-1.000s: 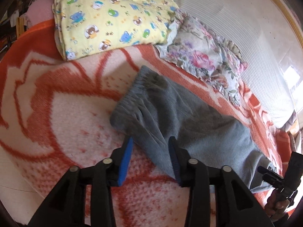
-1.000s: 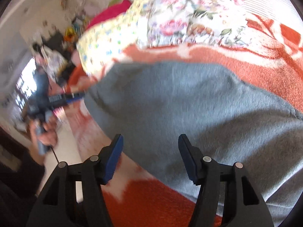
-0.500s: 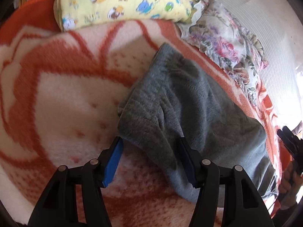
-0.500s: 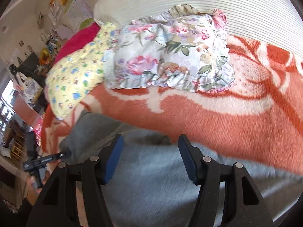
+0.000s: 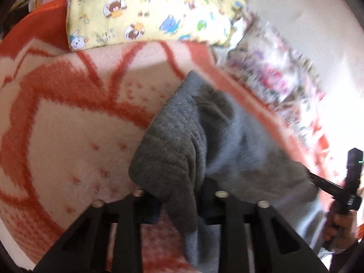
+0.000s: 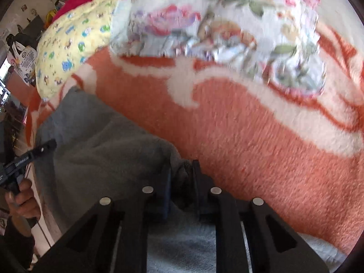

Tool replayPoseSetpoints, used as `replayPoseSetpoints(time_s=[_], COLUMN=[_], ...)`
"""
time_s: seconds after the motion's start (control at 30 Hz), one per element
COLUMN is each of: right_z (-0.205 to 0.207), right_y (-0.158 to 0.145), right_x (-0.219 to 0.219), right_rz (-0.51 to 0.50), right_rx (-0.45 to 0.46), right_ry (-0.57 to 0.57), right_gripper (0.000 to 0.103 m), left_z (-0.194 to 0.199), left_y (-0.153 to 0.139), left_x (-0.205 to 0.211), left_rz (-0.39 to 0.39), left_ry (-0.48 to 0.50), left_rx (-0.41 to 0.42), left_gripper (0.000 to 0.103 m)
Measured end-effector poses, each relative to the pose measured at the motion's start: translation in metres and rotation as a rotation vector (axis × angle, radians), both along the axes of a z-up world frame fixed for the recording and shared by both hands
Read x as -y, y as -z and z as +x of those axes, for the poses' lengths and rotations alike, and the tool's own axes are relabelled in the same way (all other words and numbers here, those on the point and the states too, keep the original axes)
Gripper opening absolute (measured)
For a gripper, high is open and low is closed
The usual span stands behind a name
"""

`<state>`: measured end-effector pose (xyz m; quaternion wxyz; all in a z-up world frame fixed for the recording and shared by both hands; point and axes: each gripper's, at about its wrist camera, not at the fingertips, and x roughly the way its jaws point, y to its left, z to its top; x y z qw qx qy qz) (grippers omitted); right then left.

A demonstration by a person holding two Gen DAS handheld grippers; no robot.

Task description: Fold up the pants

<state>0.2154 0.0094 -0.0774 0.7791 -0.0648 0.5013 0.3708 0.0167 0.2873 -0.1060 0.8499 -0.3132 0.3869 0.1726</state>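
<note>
Soft grey fleece pants [image 5: 218, 150] on the orange-and-cream blanket [image 5: 68, 141]: we judge them light and limp, pinched at waistband by left gripper [image 5: 179, 201], far edge by right gripper [image 6: 180, 182], jaws closing.

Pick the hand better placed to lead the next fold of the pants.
Left, probably. The left tongs are closing on the ribbed waistband of the pants, a free corner with open blanket beside it. The right tongs are closing on a bunched edge.
</note>
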Motion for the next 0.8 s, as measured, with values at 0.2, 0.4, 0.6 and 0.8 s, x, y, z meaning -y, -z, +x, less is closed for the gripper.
replayPoseSetpoints(time_s=[0.2, 0.4, 0.6, 0.8], right_z=[0.033, 0.057, 0.039, 0.002], right_y=[-0.043, 0.018, -0.023, -0.062], right_x=[-0.017, -0.069, -0.015, 0.094], right_rz=[0.069, -0.060, 0.065, 0.180], right_rx=[0.146, 0.076, 0.124, 0.092], right_ry=[0.079, 0.072, 0.160, 0.252], right_gripper=[0.016, 0.022, 0.051, 0.052], left_z=[-0.029, -0.003, -0.024, -0.045], left_y=[-0.069, -0.023, -0.024, -0.055], left_x=[0.009, -0.011, -0.040, -0.040], left_rz=[0.146, 0.165, 0.182, 0.243], left_ry=[-0.004, 0.034, -0.010, -0.046], left_rx=[0.185, 0.023, -0.003, 0.031], left_gripper=[0.021, 0.024, 0.058, 0.059])
